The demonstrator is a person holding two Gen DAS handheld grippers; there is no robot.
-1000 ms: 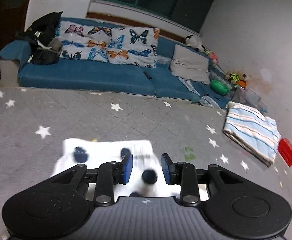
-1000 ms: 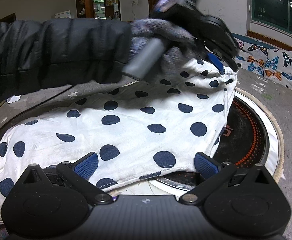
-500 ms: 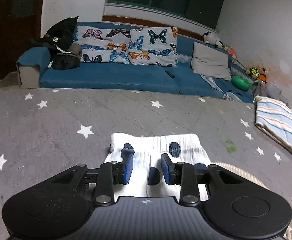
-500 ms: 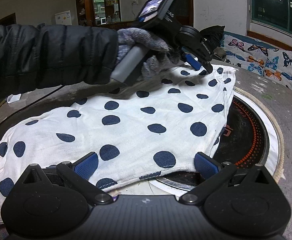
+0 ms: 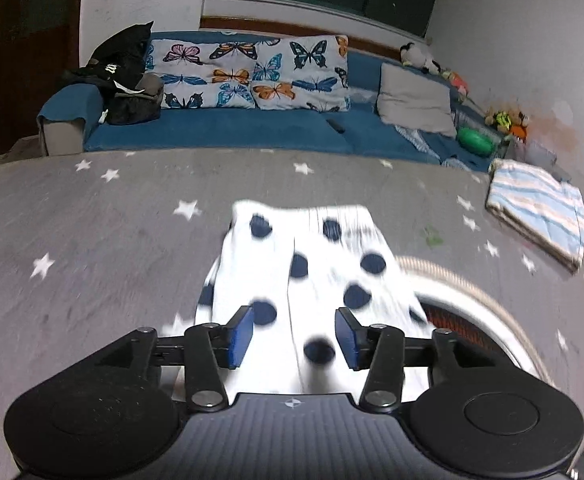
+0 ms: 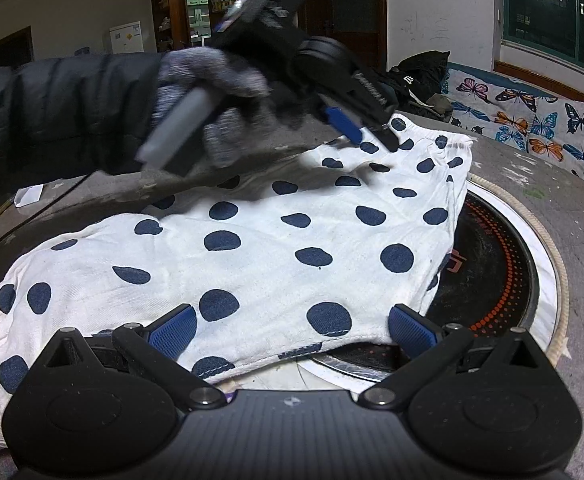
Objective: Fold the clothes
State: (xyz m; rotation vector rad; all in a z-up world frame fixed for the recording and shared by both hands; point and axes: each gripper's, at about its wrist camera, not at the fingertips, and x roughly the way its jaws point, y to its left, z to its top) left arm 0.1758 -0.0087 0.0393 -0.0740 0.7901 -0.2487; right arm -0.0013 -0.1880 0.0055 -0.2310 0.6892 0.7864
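- White garment with navy polka dots (image 6: 276, 248): spread flat on grey star-print cover (image 5: 92, 248); one edge overlapping round black cooktop plate (image 6: 492, 272) with orange markings.
- Elastic waistband (image 6: 458, 146) at far end in right wrist view; second gathered edge at near left.
- Left gripper (image 5: 294, 336): blue pads spread apart, released, hovering above garment; nothing between pads. Motion blur across cloth in left wrist view.
- Left gripper also visible in right wrist view, held by gloved hand (image 6: 216, 92) with black padded sleeve (image 6: 60, 116), tips near waistband end.
- Right gripper (image 6: 292, 330): blue pads wide apart, released, low at near hem; contact with cloth not determinable.
- Background: blue sofa (image 5: 220, 132), butterfly cushions (image 5: 252, 74), folded striped cloth (image 5: 540, 208) well apart from garment.
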